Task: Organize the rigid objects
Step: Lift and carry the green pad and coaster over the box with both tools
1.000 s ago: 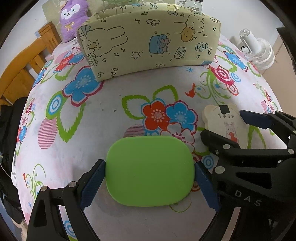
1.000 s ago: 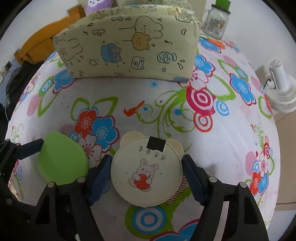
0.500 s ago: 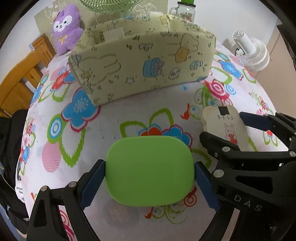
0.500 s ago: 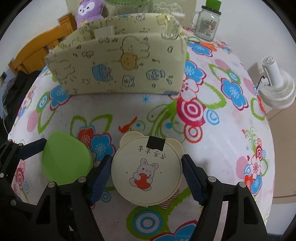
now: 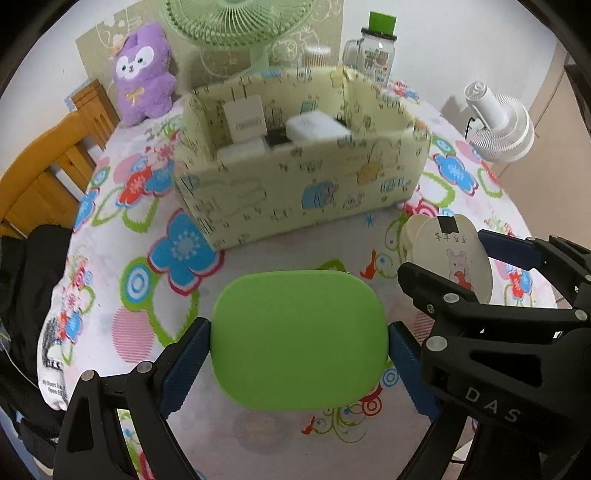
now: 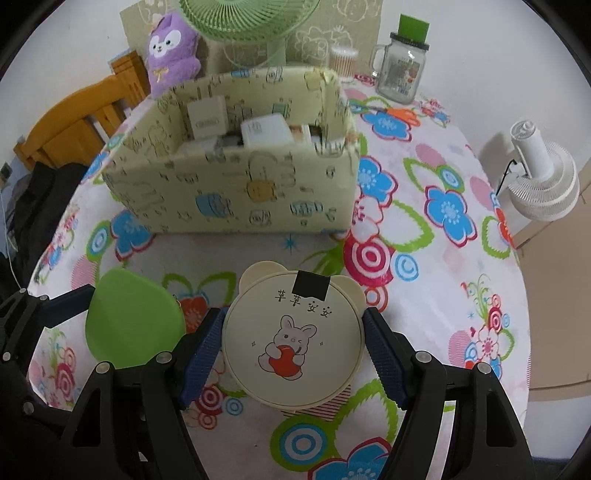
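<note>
Round table under white floral-print cloth (image 6: 443, 155), bearing cream cartoon-print fabric box (image 6: 236, 199), clear glass handled jar with green lid (image 6: 400, 66), purple plush toy (image 6: 171, 51).

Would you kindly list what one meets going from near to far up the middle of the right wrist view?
Cream round bear-eared case with a rabbit picture held between the right gripper pads → pale yellow cartoon-print storage box → white boxes inside it → green fan behind.

Left hand-held gripper (image 5: 299, 354) clamping green case (image 5: 299, 339) (lifted), right hand-held gripper (image 5: 448, 258) holding bear-eared disc (image 5: 443, 251), patterned box (image 5: 295, 195) behind
</note>
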